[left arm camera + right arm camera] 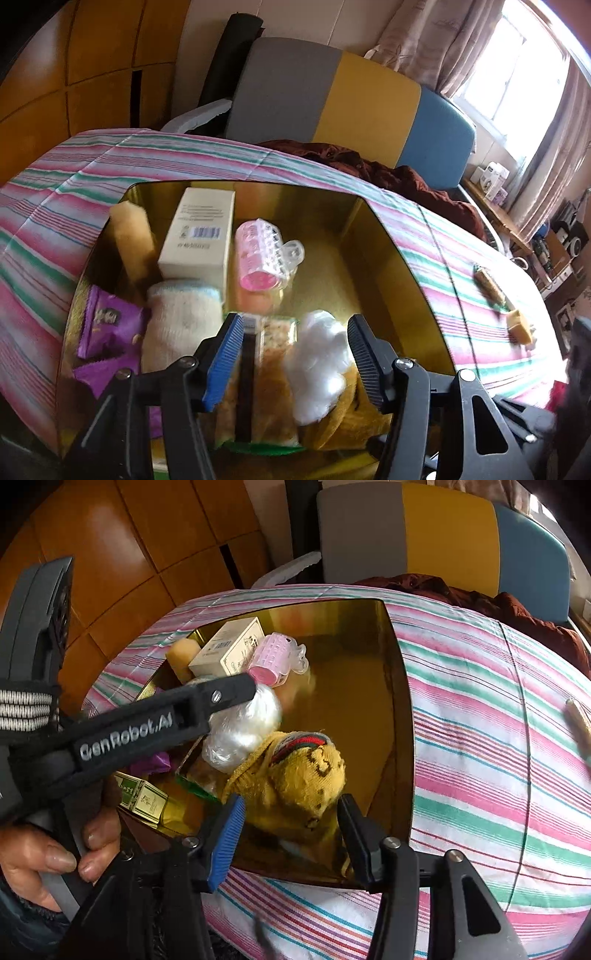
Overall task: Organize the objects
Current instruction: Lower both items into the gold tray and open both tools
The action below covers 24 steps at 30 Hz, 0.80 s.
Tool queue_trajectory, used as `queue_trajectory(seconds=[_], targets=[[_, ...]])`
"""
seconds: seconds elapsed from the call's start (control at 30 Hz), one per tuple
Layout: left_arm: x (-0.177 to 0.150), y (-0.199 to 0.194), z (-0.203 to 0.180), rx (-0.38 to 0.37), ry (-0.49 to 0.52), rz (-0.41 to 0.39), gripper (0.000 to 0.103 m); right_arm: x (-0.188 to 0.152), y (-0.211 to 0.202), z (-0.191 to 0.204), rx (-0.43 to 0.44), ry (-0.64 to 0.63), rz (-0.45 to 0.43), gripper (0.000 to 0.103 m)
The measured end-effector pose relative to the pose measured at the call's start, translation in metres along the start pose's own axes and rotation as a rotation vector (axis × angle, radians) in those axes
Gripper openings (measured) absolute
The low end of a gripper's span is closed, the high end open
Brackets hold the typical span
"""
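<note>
A gold tray (384, 236) sits on a striped cloth. It holds a cream box (199, 236), a pink hair roller (262, 254), a tan block (131, 240), a rolled towel (181, 325), purple packets (107, 325), a snack bar packet (273, 373), a white plastic wad (321, 362) and a yellow sock (295, 779). My left gripper (295, 354) is open, its pads on either side of the wad and packet without pressing them. My right gripper (290, 830) is open around the sock lying at the tray's near edge. From the right wrist view, the left gripper (236, 692) hangs just over the wad (243, 723).
A tan bar (489, 286) and a yellow block (521, 326) lie on the striped cloth (461, 258) right of the tray. A green-and-white box (142, 797) sits at the tray's left corner. A hand (37, 856) holds the left gripper. A grey, yellow and blue chair back (343, 96) stands behind.
</note>
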<state>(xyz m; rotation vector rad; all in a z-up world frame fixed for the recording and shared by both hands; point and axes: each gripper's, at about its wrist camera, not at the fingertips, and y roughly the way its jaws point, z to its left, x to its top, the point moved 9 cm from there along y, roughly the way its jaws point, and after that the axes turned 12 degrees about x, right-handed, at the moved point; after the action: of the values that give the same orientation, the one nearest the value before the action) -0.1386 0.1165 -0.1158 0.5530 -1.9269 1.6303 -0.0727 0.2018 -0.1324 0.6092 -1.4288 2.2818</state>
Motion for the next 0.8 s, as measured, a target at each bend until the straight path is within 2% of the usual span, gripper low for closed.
queue_trajectory(seconds=[0.3,0.43,0.8], targets=[[-0.014,-0.012,0.016,0.079,0.025,-0.034,0.060,0.004,-0.012,-0.004,-0.016,0.032,-0.041,0.056],[-0.014,-0.020,0.014,0.101,0.050,-0.061,0.063,0.006,-0.019,-0.005,-0.046,0.031,-0.071,0.070],[-0.012,-0.038,0.010,0.144,0.083,-0.127,0.063,0.010,-0.031,-0.006,-0.080,0.028,-0.113,0.070]])
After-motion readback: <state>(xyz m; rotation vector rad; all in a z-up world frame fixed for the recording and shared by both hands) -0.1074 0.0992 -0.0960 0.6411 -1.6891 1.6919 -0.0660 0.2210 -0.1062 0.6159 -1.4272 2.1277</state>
